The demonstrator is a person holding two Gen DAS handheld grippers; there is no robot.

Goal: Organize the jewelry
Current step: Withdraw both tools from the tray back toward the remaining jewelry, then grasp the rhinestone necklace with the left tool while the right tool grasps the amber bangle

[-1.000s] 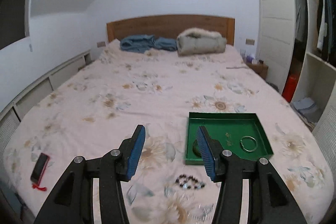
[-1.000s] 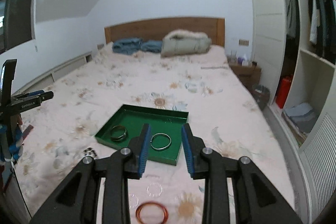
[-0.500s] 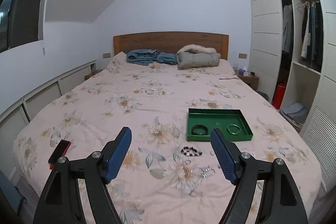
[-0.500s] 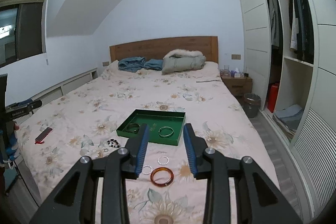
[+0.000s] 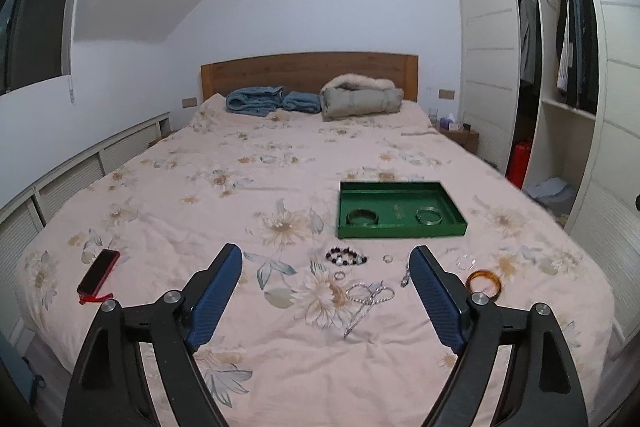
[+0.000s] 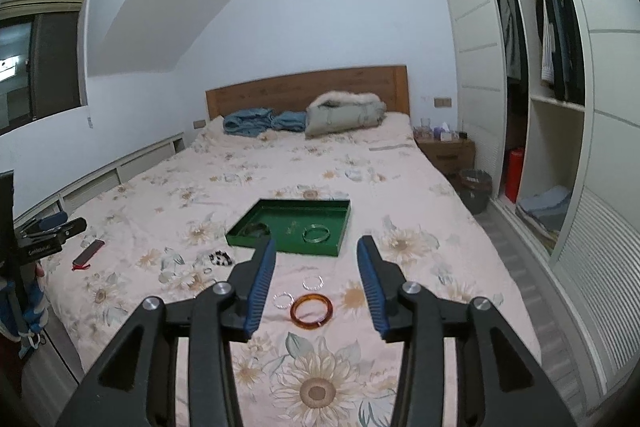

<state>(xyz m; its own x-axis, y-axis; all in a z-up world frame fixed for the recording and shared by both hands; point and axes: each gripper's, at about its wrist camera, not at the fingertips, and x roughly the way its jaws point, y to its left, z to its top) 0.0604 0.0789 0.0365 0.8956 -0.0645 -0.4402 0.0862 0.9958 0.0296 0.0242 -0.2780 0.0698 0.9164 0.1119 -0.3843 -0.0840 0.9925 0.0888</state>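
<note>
A green tray (image 5: 400, 231) (image 6: 240, 238) lies on the floral bed and holds a dark bangle (image 5: 362, 217) and a silver bangle (image 5: 429, 215) (image 6: 316, 234). Loose jewelry lies in front of it: a dark bead bracelet (image 5: 346, 255) (image 6: 221, 258), small rings (image 5: 387, 258), silver chains (image 5: 370, 294), clear bracelets (image 6: 313, 282) and an amber bangle (image 5: 483, 281) (image 6: 311, 310). My left gripper (image 5: 326, 267) is open and empty above the bed's foot. My right gripper (image 6: 316, 255) is open and empty, above the amber bangle.
A red phone (image 5: 99, 275) (image 6: 89, 251) lies at the bed's left edge. Folded blue clothes (image 5: 256, 101) and a grey jacket (image 5: 362, 101) lie by the headboard. An open wardrobe (image 5: 560, 87) stands on the right, with a nightstand (image 6: 446, 151) and bin (image 6: 475, 185).
Both grippers have pulled back and up from the tray toward the foot of the bed. Both sets of jaws have opened wider.
</note>
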